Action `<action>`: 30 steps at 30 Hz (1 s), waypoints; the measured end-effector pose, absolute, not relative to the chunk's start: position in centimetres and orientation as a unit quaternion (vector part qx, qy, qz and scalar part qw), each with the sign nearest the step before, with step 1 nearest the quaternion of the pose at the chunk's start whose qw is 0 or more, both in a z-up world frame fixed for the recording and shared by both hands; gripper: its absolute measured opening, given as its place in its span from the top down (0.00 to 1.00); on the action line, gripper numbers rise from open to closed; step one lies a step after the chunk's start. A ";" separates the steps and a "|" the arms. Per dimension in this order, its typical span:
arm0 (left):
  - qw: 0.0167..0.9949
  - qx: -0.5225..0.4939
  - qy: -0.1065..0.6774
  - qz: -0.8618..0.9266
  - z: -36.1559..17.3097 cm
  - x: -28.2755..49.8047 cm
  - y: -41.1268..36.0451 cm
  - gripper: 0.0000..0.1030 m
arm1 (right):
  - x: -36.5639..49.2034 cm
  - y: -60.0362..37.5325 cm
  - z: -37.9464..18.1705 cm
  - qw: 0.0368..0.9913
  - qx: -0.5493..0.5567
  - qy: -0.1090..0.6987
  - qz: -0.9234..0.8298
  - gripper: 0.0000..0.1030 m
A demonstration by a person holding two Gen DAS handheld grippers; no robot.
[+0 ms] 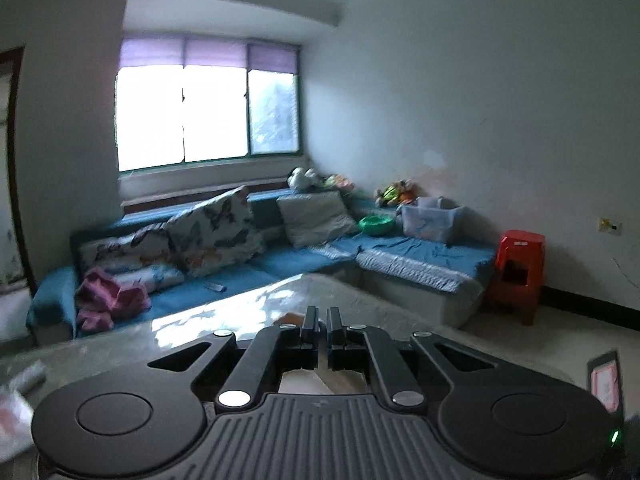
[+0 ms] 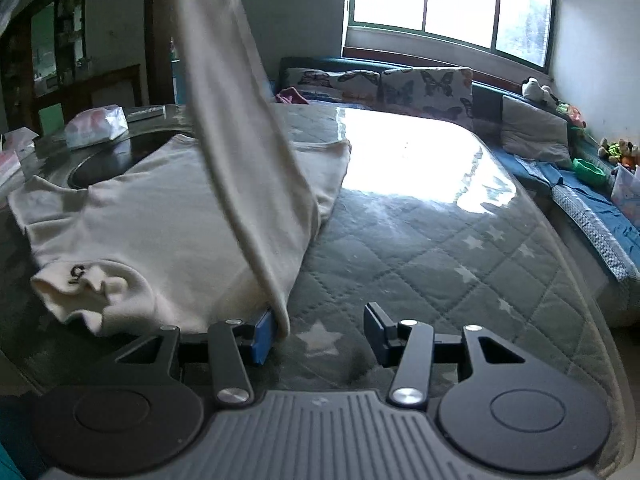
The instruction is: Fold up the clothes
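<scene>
First fold under way, plenty left!
White shirt [image 2: 160, 216] lies on the worktop [image 2: 420, 248], one strip lifted; left hand-held gripper [image 1: 322, 322] pressed together, right hand-held gripper [image 2: 320, 334] spread beside the hem.

We lose the raised strip of the white garment [image 2: 224, 120] past the right wrist frame's 12 o'clock edge; what lifts it is unseen. Its lowest fold hides the left pad [image 2: 266, 336]. Cabinet shelves [image 2: 60, 40] at 10 o'clock too dim to read. Sofa toys [image 1: 394, 192], left view, blurred beyond naming.
</scene>
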State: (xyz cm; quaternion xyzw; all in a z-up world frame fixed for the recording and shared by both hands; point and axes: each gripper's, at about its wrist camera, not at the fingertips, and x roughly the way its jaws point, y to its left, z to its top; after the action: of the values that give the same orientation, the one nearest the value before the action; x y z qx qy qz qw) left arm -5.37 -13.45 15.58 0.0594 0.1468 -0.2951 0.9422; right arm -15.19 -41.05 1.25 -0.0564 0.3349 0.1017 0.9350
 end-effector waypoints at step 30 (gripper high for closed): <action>0.922 0.016 0.312 -0.229 2.8 -6.0 -7.4 0.93 | -9.8 -38.7 3.6 0.916 -0.058 0.344 0.200 0.70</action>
State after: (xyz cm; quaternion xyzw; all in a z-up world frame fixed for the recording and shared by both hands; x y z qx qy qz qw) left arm -5.97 -7.37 2.83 0.0158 0.3118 -0.2286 0.9221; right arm -9.81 -38.68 3.63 -0.0581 0.3441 0.2000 0.9156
